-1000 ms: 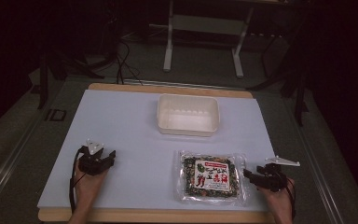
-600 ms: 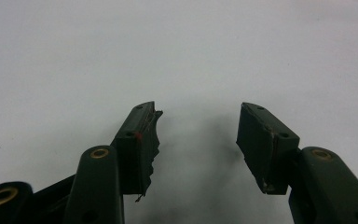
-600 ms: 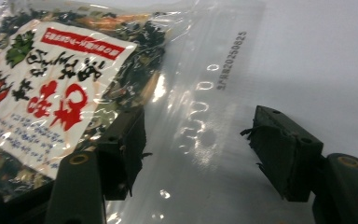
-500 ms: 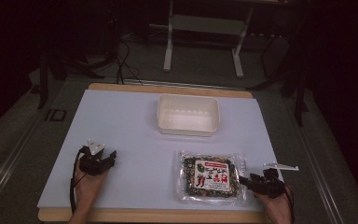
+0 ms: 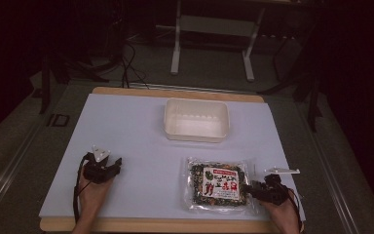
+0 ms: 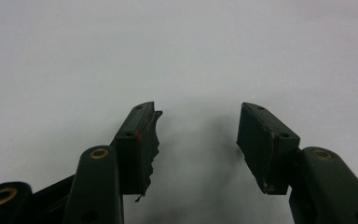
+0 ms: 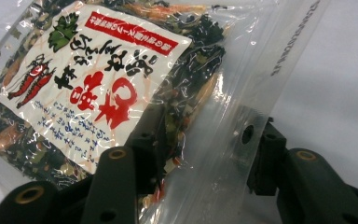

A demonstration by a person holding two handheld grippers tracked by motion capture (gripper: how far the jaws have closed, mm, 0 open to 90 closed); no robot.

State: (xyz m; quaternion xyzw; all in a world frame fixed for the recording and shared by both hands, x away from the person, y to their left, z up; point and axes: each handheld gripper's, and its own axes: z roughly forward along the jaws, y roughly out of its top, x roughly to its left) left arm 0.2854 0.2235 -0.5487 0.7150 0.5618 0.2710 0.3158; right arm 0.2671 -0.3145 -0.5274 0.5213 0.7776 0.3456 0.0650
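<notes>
A: Going left to right across the high view, what was the left tool [image 5: 118,163] doing?

B: It sat at the lower left of the frame on the bare counter [image 5: 136,131], its jaws spread wide with nothing between them. Its own view showed the same: two black pads [image 6: 142,140] apart over plain white surface.

A: And in the middle?

B: A white tray [image 5: 196,120] stood upper centre, empty as far as could be seen. Below it and to the right lay the snack bag [image 5: 218,183], flat on the counter, clear plastic with a red-and-white label.

A: So the right tool [image 5: 251,189] was the one working.

B: Yes, at the lower right, at the bag's right edge. In the right gripper view the jaws had just been closing, and the bag [image 7: 121,93] was between them: one jaw over the filled part, the other at the clear sealed strip with the hang hole. Whether the pads were already pressing could not be told.

A: How should the grab have gone, then?

B: Likely best to finish closing squarely on the flat sealed strip rather than the lumpy contents, so the plastic would not slide out. A low, level pinch and a slow lift would probably keep the bag from folding or swinging, if the tray was where it was headed.
</notes>
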